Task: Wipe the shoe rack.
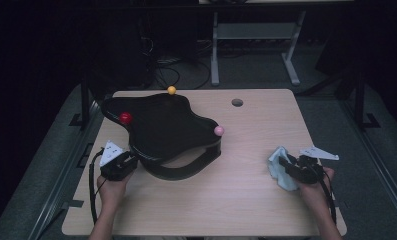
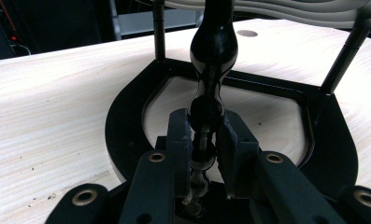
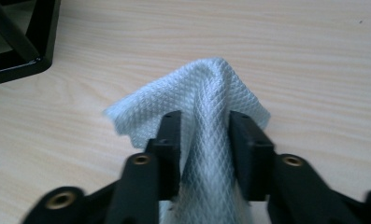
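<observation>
**A:** High view first: there's a black stand with a wavy top sitting on the left half of the wooden table, with yellow, red and pink balls at its edges. The left gripper is tucked in at its near-left corner. The right gripper is well off to the right, holding a pale blue cloth.

**B:** Left gripper view?

**A:** Its jaws are nearly closed on a turned black post that stands roughly upright off the stand's base frame. Looks like it's bracing the stand.

**B:** And the right one?

**A:** In the right gripper view the jaws are clamped on a bunched fold of the cloth, which pokes out past the tips and droops onto the table. A corner of the stand's frame shows at upper left.

**B:** So the wipe goes where?

**A:** My guess: the stand lies to the cloth's left, so the right hand has to travel across while the left steadies.
</observation>
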Available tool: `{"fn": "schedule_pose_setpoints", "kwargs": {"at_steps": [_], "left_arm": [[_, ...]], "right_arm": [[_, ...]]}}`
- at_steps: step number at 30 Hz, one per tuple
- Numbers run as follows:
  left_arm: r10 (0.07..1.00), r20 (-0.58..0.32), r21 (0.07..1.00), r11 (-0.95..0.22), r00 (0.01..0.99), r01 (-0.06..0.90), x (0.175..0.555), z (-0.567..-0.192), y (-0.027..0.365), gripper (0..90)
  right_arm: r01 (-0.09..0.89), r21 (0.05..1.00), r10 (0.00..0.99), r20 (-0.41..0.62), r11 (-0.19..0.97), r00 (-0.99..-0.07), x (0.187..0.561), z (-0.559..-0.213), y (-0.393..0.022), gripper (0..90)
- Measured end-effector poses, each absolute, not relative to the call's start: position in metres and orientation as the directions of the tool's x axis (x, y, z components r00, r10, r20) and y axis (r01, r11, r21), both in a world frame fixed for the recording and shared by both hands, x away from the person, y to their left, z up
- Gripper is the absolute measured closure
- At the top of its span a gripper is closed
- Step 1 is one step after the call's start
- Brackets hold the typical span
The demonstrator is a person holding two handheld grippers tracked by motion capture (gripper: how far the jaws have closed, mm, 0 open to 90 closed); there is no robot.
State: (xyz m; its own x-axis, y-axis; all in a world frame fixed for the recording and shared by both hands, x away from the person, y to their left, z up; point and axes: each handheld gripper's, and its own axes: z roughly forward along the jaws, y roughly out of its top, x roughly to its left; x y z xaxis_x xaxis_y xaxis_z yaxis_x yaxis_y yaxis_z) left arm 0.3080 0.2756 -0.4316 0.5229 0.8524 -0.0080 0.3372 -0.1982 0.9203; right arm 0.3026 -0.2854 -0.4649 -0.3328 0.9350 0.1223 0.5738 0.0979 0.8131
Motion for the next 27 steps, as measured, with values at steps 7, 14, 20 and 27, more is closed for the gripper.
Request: {"fn": "schedule_pose_setpoints", "kwargs": {"at_steps": [7, 14, 20, 27], "left_arm": [[0.850, -0.025, 0.925, -0.181, 0.525, 0.336, 0.307, -0.431, 0.276, 73.3], [0.850, -0.034, 0.927, -0.170, 0.526, 0.334, 0.306, -0.431, 0.278, 67.0], [0.849, -0.030, 0.925, -0.177, 0.528, 0.337, 0.303, -0.432, 0.278, 65.6], [0.850, -0.010, 0.928, -0.188, 0.527, 0.321, 0.301, -0.430, 0.280, 72.8]], "right_arm": [[0.529, 0.844, 0.910, 0.146, 0.091, -0.389, 0.294, -0.459, -0.284, 48.4], [0.483, 0.866, 0.884, 0.117, 0.133, -0.453, 0.290, -0.450, -0.269, 41.6], [0.425, 0.891, 0.854, 0.090, 0.161, -0.512, 0.285, -0.439, -0.253, 38.5], [0.413, 0.891, 0.817, 0.092, 0.188, -0.569, 0.288, -0.437, -0.233, 37.6]]}}
